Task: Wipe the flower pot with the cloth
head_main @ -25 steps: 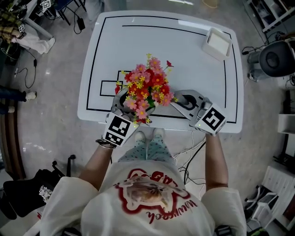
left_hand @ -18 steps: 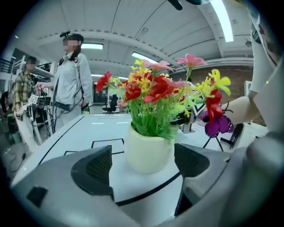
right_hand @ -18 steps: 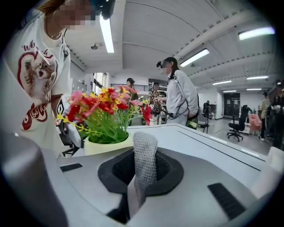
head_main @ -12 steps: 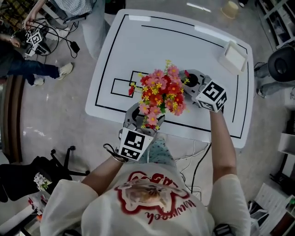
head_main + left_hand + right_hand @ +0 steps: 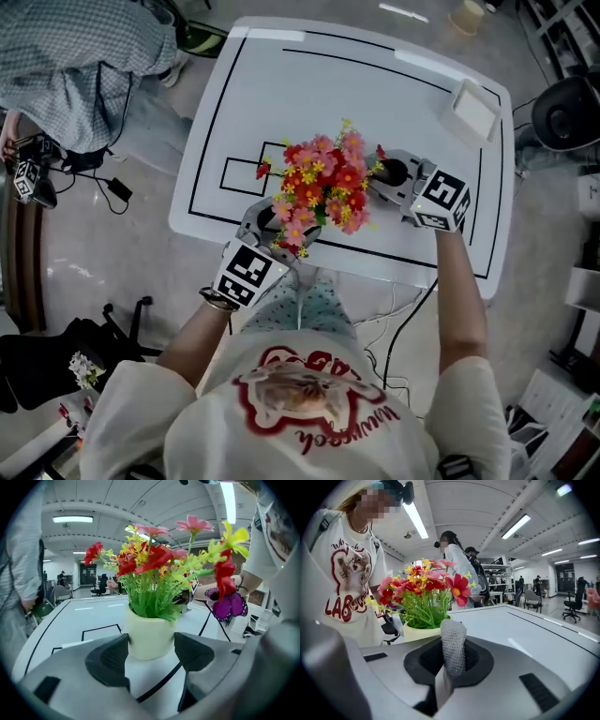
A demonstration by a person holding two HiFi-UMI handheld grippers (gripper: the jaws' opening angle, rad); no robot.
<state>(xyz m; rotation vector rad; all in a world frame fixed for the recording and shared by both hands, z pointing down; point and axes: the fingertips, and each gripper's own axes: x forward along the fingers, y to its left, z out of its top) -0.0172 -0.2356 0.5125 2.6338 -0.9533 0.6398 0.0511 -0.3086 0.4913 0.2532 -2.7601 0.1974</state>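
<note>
The left gripper (image 5: pixel 151 649) has just been closing its jaws. Its dark pads (image 5: pixel 110 660) now sit against both sides of the cream flower pot (image 5: pixel 150 629), low on the wall, and appear to press it. The right gripper (image 5: pixel 449 663) is clamped on a strip of grey knitted cloth (image 5: pixel 453 641), which stands up from its jaws at the centre of its view.

The pot stands at the near edge of the white table (image 5: pixel 375 84), at the middle of the head view. It looks small, smooth and rigid, probably light and top-heavy under the artificial flowers (image 5: pixel 154 564), so it could tip or slide. A low grip on the wall is the safe hold, with the soft cloth wiping the bare side.

The pot shows no label. The only legible writing is red letters starting "LAB" on the shirt (image 5: pixel 342 606).
</note>
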